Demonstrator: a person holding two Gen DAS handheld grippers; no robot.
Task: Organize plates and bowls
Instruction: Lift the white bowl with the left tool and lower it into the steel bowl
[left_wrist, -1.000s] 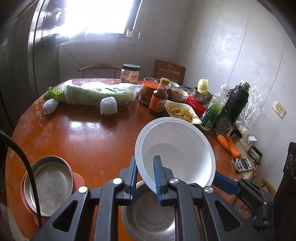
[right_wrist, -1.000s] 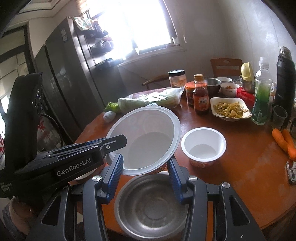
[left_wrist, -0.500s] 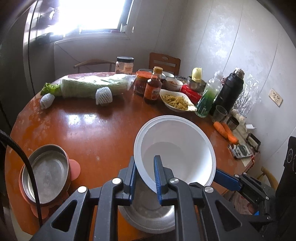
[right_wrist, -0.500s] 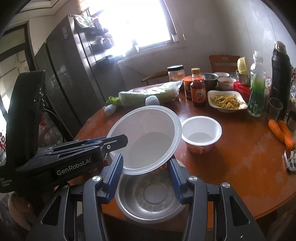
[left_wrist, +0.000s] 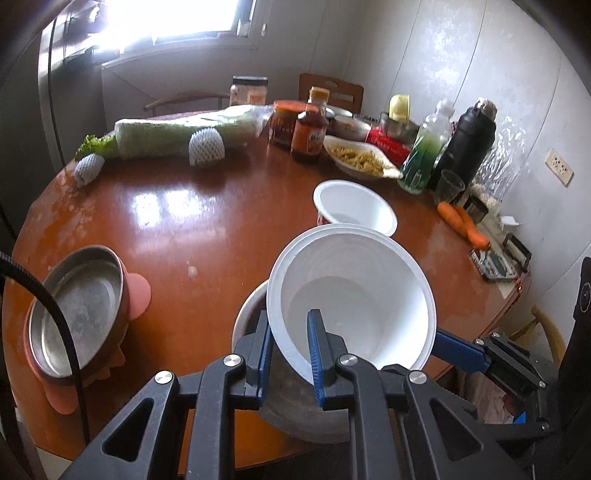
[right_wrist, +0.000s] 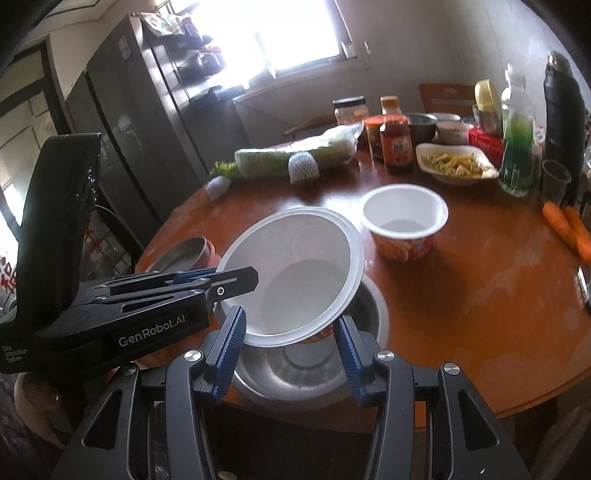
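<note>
L claw (left_wrist: 288, 347) is pinching the rim of the big white bowl (left_wrist: 354, 295), holding it tilted over the steel bowl (right_wrist: 306, 365) at the near table (left_wrist: 184, 236) edge. R claw (right_wrist: 291, 354) is sitting wide open w/ nothing in it, fingers either side of the white bowl, not touching. Small white cup (right_wrist: 404, 218) is standing just beyond.

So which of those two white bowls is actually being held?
The large white bowl, tilted over the steel bowl, pinched at its rim by the left gripper. The smaller noodle cup stands untouched.

table (left_wrist: 192, 236) | steel bowl (right_wrist: 314, 362); cup (right_wrist: 404, 225); cabbage (left_wrist: 177, 134); carrots (left_wrist: 463, 223)
</note>
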